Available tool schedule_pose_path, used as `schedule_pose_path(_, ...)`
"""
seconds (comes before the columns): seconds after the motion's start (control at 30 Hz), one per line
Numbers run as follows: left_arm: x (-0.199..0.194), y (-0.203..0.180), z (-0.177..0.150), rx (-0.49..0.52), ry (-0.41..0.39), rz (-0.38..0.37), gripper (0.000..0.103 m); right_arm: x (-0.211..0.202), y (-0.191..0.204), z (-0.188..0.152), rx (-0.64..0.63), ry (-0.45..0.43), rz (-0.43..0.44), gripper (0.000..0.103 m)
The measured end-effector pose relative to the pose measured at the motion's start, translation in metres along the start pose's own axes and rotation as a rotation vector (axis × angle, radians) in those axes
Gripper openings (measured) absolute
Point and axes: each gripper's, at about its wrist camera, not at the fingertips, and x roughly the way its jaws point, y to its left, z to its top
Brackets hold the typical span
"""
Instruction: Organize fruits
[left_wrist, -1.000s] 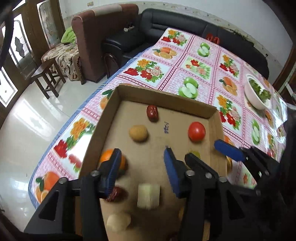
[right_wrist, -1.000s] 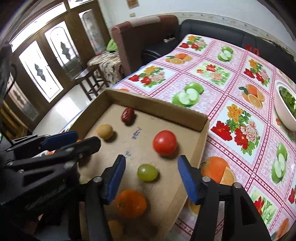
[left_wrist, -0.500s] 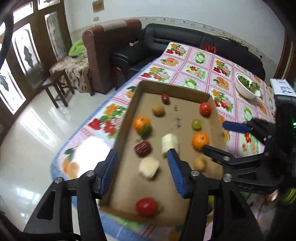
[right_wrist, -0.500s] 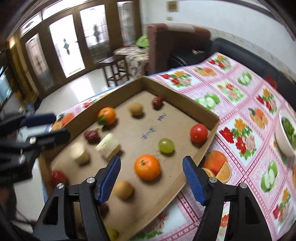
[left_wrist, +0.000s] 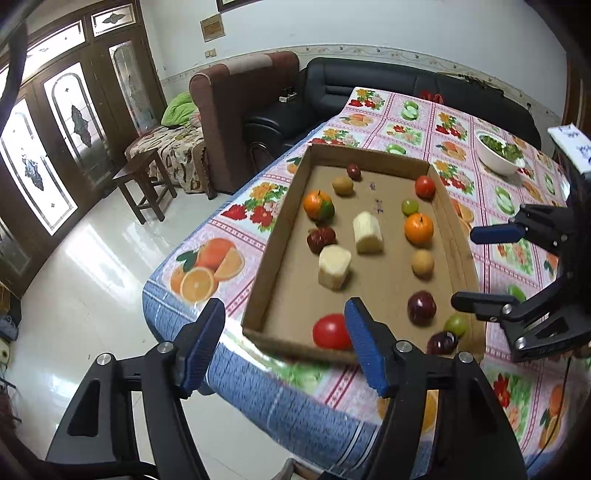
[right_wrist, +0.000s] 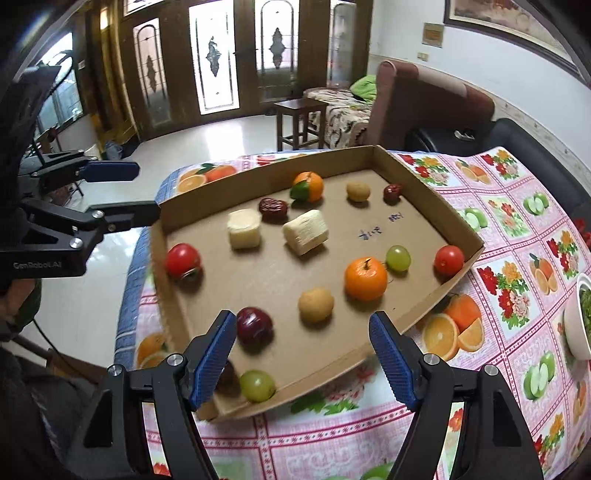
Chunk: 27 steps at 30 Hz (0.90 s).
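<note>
both the left gripper and right gripper hover with jaws opening and empty above the shallow brown cardboard tray of scattered fruits, so the next move likely calls for selecting one fruit.

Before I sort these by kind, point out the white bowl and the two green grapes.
Bowl (left_wrist: 496, 162): left wrist view, outer wall.
Far grape (right_wrist: 398, 258): right wrist view, centre.
Near grape (right_wrist: 256, 385): right wrist view, centre.
</note>
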Motion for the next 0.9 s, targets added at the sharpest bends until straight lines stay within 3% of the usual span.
schedule_pose_path(0.5, -0.016, -0.018, -0.027, 0.08, 0.007, -0.014, 0.067, -0.015, 0.02, -0.017, -0.116, 0.029, 0.022, 0.08)
schedule_pose_path(0.9, -0.022, -0.015, -0.029, 0.073, -0.005, -0.017, 0.067, -0.018, 0.026, -0.019, -0.159, 0.046, 0.048, 0.08)
